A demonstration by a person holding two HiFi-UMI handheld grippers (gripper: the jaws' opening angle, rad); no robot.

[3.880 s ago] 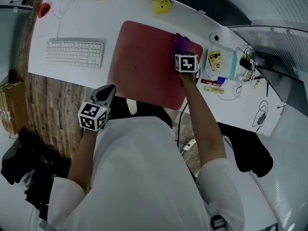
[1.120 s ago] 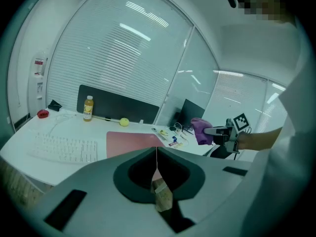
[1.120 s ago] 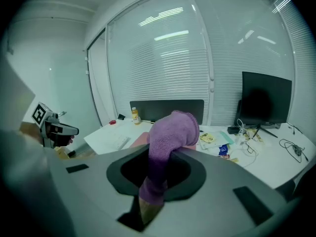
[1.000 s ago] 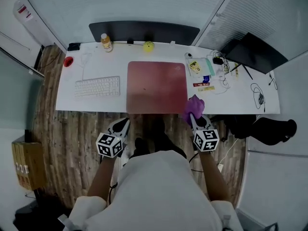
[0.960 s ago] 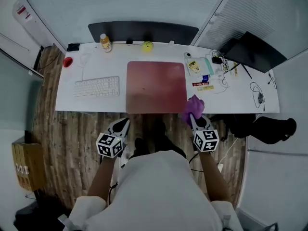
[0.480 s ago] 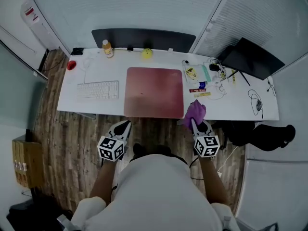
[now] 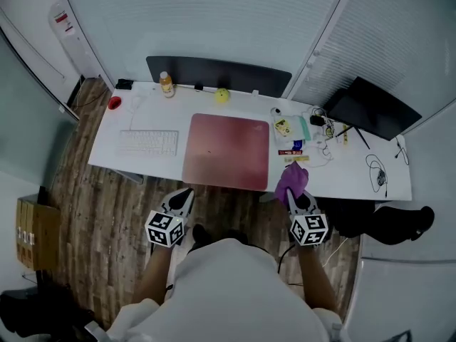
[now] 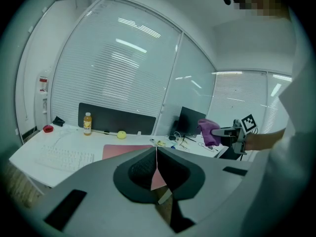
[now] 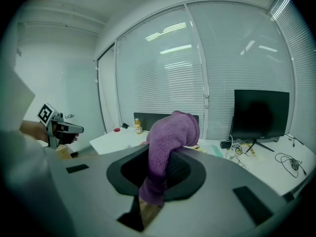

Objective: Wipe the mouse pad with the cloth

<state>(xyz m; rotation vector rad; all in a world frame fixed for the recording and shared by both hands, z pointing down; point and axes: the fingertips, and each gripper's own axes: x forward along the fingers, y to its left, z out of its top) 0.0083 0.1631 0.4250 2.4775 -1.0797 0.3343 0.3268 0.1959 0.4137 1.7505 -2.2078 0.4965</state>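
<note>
in front of the white desk [image 7: 356, 180], over the wood floor [image 7: 100, 205], the person holds both grippers up, short of the desk top. the right gripper [image 9: 159, 172] has its jaws pinched on the purple cloth [image 9: 170, 135]. the cloth bunches into a rounded lump above the jaws and hangs below them in a narrow tail. in the head view the cloth shows against the desk's front edge, just right of the near right corner of the red mouse pad [image 7: 226, 152] and apart from it.

the left gripper [image 8: 156, 161] has its jaws pressed together with nothing between them (only a thin seam shows where they meet). it hangs over the floor near the person's left side, well apart from the pad.

the mouse pad lies flat in the middle of the desk. a white keyboard [image 7: 148, 142] lies to its left. along the back edge stand a bottle [image 7: 166, 85] with an orange drink inside and, further right, a yellow ball [image 7: 222, 95]. a small red thing [image 7: 114, 103] sits near the far left corner, too small to tell whether it is a dish or what it holds. right of the pad lie a few small packets [image 7: 283, 127] and loose cables [image 7: 376, 169], and a black monitor [image 7: 370, 109] stands at that end.
</note>
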